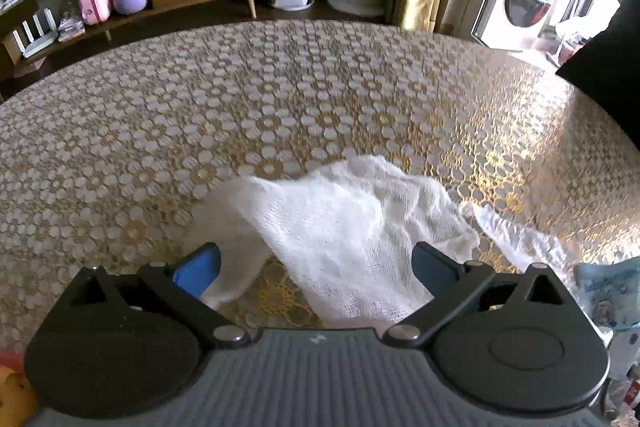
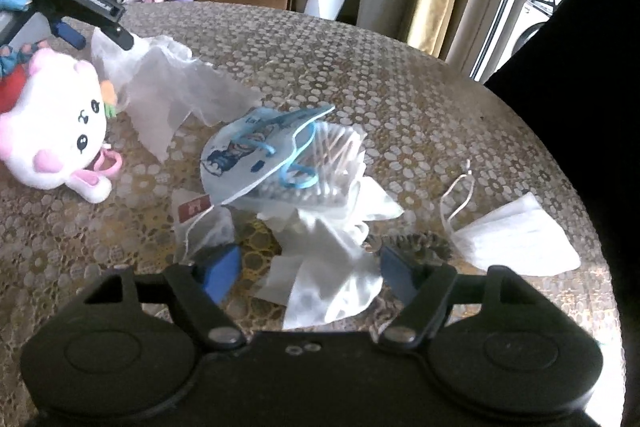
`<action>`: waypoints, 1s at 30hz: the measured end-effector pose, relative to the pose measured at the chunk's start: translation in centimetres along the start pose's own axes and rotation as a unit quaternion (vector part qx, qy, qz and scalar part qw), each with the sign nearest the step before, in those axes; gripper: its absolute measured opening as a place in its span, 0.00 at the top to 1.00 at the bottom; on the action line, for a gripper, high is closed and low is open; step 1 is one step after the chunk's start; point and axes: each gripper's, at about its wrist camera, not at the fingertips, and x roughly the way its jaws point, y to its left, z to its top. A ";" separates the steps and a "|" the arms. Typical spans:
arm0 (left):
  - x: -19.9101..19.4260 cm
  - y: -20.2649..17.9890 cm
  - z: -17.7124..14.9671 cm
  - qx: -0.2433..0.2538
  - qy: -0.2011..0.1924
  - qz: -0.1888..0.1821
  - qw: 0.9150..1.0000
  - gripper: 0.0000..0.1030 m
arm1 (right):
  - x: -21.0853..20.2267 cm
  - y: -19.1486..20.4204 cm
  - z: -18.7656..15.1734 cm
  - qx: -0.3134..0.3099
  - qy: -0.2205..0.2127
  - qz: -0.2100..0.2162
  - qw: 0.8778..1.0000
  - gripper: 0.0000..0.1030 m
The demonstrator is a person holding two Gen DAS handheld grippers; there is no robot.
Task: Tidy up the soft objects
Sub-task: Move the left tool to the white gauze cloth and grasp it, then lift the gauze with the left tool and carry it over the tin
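Both grippers, left (image 1: pixel 316 267) and right (image 2: pixel 308 273), gape empty over crumpled white gauze cloth (image 1: pixel 340 223) and white tissue (image 2: pixel 324 275) at twelve o'clock, poised to gather them.

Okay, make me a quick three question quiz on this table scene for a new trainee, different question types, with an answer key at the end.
1. True or false: the left gripper is clamped shut on the white gauze cloth.
2. The cotton swabs lie beneath: A) the plush toy B) the blue-print mask C) the folded white mask.
3. Fill in: the right gripper hangs over a crumpled white ____.

Key: 1 false; 2 B; 3 tissue.
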 end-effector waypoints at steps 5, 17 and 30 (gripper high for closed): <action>0.9 -0.3 -0.6 -0.001 0.001 -0.006 1.000 0.21 | 0.4 0.5 0.0 -0.011 0.001 -0.007 1.000 0.32; -2.1 -0.7 -0.9 0.004 -0.050 -0.023 0.998 0.95 | -0.4 -0.4 0.0 0.027 -0.011 -0.032 0.999 0.84; -9.9 1.2 -0.6 -0.031 -0.101 -0.071 0.992 0.97 | -6.9 0.6 0.4 0.046 -0.065 -0.025 0.997 0.93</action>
